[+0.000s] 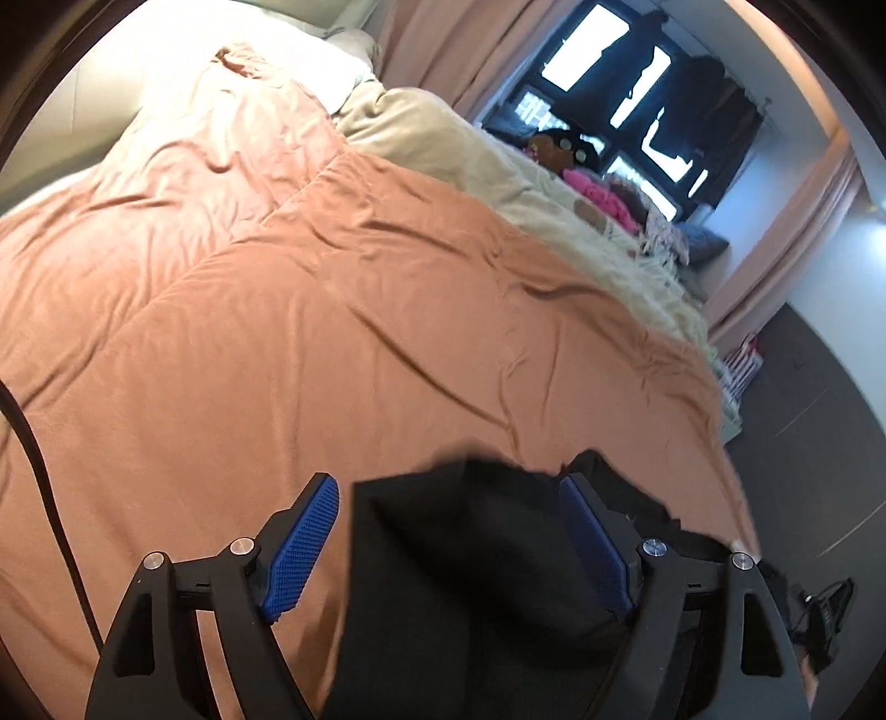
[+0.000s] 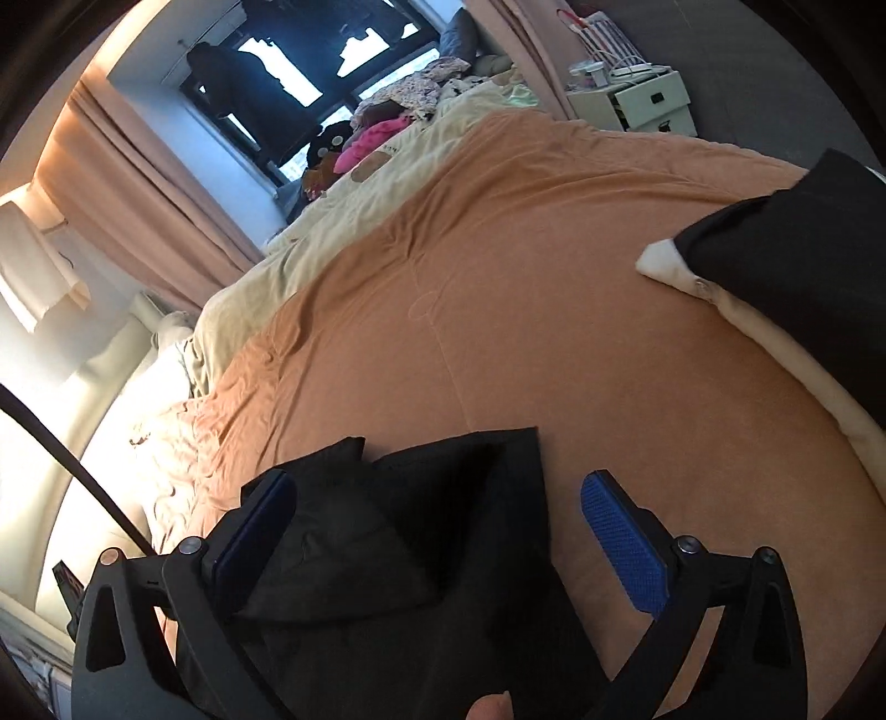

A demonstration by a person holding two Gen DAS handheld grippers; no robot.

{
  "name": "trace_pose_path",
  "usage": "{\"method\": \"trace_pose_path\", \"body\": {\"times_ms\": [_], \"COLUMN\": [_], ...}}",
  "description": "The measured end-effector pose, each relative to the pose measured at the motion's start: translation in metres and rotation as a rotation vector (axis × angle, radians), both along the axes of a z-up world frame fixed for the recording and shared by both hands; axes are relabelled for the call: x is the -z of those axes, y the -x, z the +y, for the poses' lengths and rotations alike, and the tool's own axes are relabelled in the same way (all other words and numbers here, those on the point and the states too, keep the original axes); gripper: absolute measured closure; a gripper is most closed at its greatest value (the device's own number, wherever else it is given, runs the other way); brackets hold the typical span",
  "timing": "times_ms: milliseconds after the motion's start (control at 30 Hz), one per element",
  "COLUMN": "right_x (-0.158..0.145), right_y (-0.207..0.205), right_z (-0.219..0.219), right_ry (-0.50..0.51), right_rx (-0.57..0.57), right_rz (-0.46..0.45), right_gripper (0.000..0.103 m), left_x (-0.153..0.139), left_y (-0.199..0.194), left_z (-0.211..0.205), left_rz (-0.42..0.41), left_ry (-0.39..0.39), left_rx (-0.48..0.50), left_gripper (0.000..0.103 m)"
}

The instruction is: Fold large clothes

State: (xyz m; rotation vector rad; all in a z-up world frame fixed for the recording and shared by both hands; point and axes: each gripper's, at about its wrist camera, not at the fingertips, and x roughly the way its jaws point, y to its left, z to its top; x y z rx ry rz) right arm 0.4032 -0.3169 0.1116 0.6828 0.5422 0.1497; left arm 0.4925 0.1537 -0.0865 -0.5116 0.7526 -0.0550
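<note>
A black garment (image 1: 487, 565) lies on the orange bedspread (image 1: 332, 332) at the near edge of the bed. My left gripper (image 1: 448, 531) is open, its blue pads (image 1: 302, 548) wide apart, with the black cloth lying between them against the right pad. In the right wrist view the same black garment (image 2: 421, 543) lies between my right gripper's (image 2: 437, 531) open fingers, against the left pad; the right blue pad (image 2: 623, 545) stands free over the bedspread (image 2: 498, 304). Another black piece (image 2: 797, 260) lies at the far right on a cream edge.
A cream blanket (image 1: 498, 160) and a pile of pink and patterned clothes (image 1: 603, 194) lie along the bed's window side. Pink curtains (image 1: 470, 44) frame a dark window. A white bedside cabinet (image 2: 637, 102) stands by the bed. Grey floor (image 1: 803, 443) lies right of the bed.
</note>
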Motion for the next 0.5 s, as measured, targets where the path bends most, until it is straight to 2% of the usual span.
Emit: {"method": "trace_pose_path", "body": {"times_ms": [100,200,267,333,467,500], "right_x": [-0.006,-0.009,-0.007,-0.01,-0.015,-0.014], "right_y": [0.017,0.027,0.026,0.015,-0.004,-0.008], "right_z": [-0.004,0.003,0.008,0.014,0.03,0.034], "right_ry": [0.028,0.052,0.087,0.148,0.329,0.349], "right_rx": [0.011,-0.023,-0.054,-0.079,-0.082,-0.102], "right_rz": [0.017,0.039,0.066,0.101,0.202,0.223], "right_gripper": [0.0,0.0,0.0,0.0,0.0,0.0], "left_x": [0.004,0.015,0.024,0.033,0.053,0.057], "left_y": [0.009,0.013,0.011,0.006,-0.01,-0.016], "left_z": [0.003,0.005,0.005,0.003,-0.007,-0.011], "left_rz": [0.038,0.09,0.133,0.18,0.287,0.302], "left_ry": [-0.036,-0.056,-0.08,-0.111,-0.195,-0.214], "left_rx": [0.003,0.023,0.034,0.048,0.106,0.131], "left_gripper": [0.02,0.02,0.025,0.033,0.035,0.036]}}
